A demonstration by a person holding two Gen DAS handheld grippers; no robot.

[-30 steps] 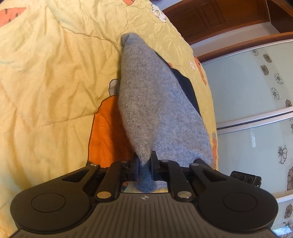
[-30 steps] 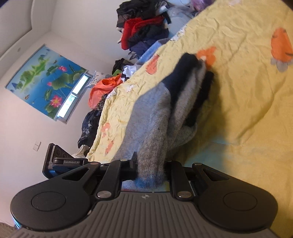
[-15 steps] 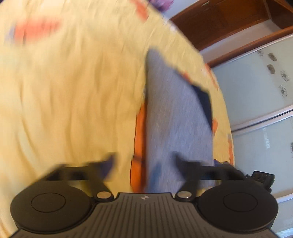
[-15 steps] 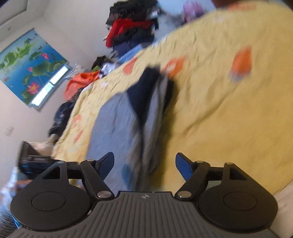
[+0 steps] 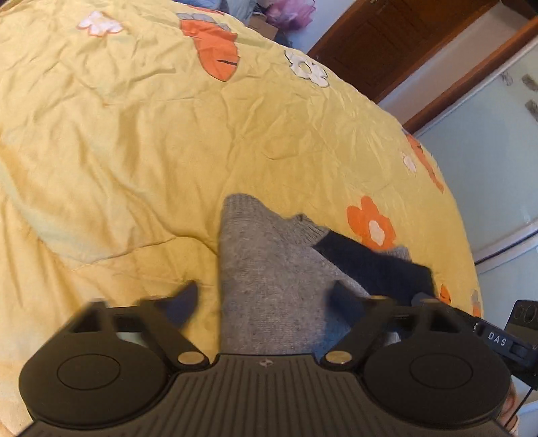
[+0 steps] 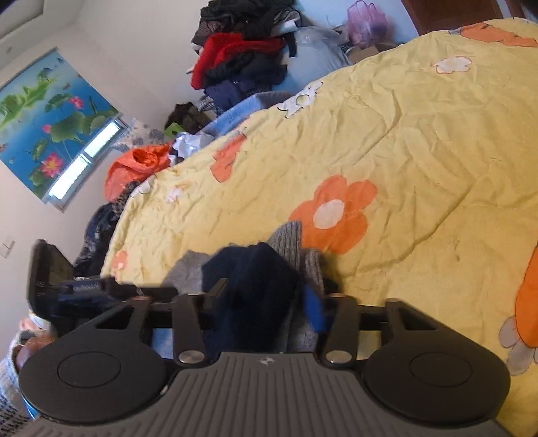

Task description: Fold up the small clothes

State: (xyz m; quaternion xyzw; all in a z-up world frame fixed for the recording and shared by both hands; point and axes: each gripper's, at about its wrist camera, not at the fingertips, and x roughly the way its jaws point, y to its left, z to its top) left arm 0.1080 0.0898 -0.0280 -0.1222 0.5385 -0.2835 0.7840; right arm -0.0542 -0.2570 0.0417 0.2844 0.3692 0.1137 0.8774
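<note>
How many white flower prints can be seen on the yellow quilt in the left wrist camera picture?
3. One white flower print is at the top left, one at the top centre beside the orange shape, one small near the right edge. The grey knitted garment may hide more.

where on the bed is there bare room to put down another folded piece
Free: the wide yellow quilt beyond the grey and navy socks, up to the white flower print; also right of the orange flower in the right wrist view. Crowded: the near edge where the socks lie, and the clothes pile past the quilt's far edge.
</note>
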